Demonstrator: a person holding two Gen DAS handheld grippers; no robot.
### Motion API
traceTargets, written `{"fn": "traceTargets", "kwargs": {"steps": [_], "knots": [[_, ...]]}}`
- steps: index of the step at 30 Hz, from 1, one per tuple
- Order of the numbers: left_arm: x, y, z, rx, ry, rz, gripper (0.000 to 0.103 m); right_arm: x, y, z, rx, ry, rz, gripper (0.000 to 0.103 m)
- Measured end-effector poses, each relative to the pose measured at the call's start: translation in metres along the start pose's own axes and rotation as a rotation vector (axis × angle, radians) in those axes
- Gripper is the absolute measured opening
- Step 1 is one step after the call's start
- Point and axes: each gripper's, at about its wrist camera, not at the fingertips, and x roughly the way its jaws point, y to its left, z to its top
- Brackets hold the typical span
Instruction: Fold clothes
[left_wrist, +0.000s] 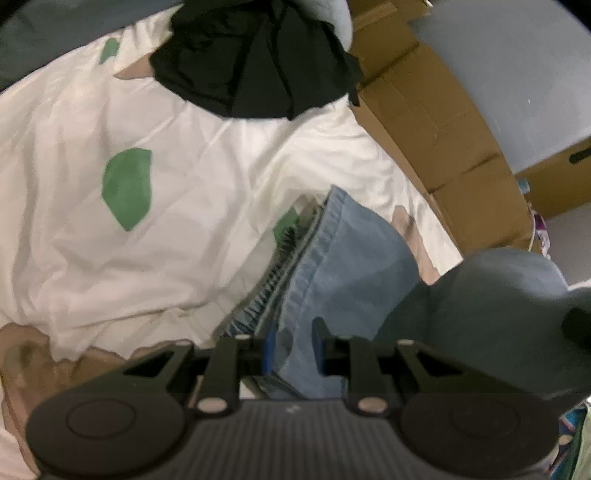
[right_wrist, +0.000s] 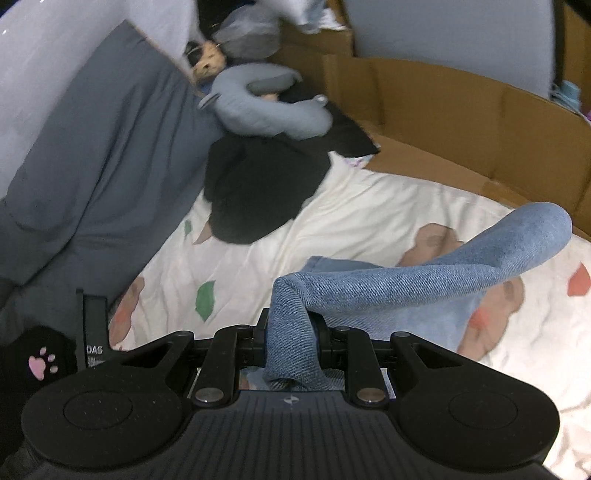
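Light blue jeans (left_wrist: 343, 258) hang from my left gripper (left_wrist: 293, 347), whose blue pads are shut on the denim just below a stitched hem. In the right wrist view the same jeans (right_wrist: 424, 273) stretch up and to the right over the bed, and my right gripper (right_wrist: 290, 339) is shut on a bunched fold of them. A black garment (left_wrist: 255, 59) lies crumpled at the far side of the bed; the right wrist view shows it as a black garment (right_wrist: 258, 184) under a grey neck pillow (right_wrist: 266, 107).
The bed carries a white quilt (left_wrist: 184, 177) with green and brown prints. Cardboard boxes (left_wrist: 443, 122) stand along its far edge, and the right wrist view shows cardboard boxes (right_wrist: 461, 122) too. A grey pillow (right_wrist: 92, 155) lies at the left. A dark sleeve (left_wrist: 480, 314) crosses the lower right.
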Motion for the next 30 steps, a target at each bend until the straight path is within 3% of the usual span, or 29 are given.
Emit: {"fn": "traceTargets", "kwargs": {"steps": [18,28,30], "knots": [[-0.003,0.030,0.000,-0.100,-0.018,0.044,0.022,0.090,0.042,-0.044,-0.195,0.116,0.000,0.020],[-0.006,0.023,0.000,-0.090,-0.040,0.063,0.022,0.096,0.043,-0.046,-0.180,0.139,0.028,0.020],[-0.005,0.023,-0.001,-0.091,-0.042,0.068,0.022,0.105,0.041,-0.054,-0.163,0.160,0.044,0.025]]}}
